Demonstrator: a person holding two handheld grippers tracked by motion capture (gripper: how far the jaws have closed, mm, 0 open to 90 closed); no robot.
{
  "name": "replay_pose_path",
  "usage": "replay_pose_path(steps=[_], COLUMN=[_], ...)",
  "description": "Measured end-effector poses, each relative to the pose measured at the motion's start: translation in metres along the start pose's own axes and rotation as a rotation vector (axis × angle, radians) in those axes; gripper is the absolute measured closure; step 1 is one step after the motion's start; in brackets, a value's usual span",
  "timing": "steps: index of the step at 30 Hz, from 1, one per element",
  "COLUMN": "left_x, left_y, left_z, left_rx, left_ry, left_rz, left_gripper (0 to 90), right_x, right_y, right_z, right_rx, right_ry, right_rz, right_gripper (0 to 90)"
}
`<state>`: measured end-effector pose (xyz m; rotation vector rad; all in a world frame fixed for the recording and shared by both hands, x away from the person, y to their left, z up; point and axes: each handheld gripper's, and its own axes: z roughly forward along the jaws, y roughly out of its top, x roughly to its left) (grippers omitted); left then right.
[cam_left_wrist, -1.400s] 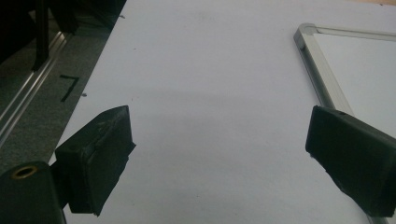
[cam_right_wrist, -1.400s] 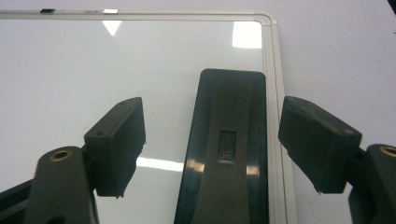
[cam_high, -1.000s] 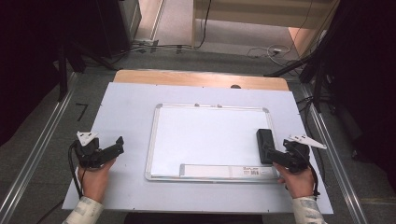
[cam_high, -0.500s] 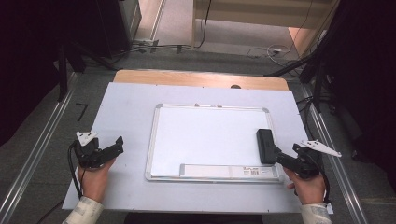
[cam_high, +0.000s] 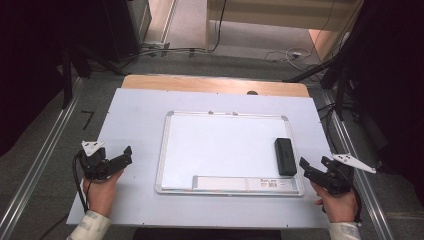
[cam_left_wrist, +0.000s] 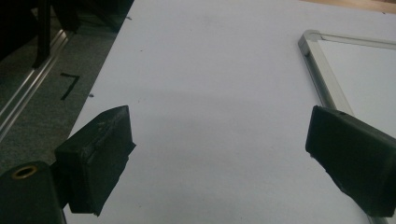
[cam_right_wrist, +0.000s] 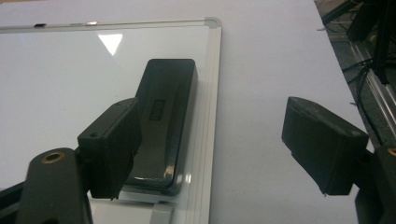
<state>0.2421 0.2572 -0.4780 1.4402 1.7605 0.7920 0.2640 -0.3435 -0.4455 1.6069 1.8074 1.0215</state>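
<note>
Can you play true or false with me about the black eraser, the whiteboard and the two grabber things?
1. The black eraser lies on the whiteboard. True.
2. The right hand-held gripper is squeezing the eraser. False: its jaws are open and hold nothing; the eraser lies free on the board.
3. The left hand-held gripper is open, over the pale table sheet. True.
4. The eraser sits by the board's left edge. False: it sits by the right edge.
</note>
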Motion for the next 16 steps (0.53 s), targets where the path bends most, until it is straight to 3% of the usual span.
replay_pose_path(steps=[16], left_x=[0.000], left_y=[0.000], left_z=[0.000], left_rx=[0.001], left_ry=[0.001], left_rz=[-0.003], left_gripper=[7.7], right_x=[-0.022], right_y=[-0.005], right_z=[-0.007], right_rx=[-0.005], right_ry=[-0.044], right_rz=[0.045], right_gripper=[18.4])
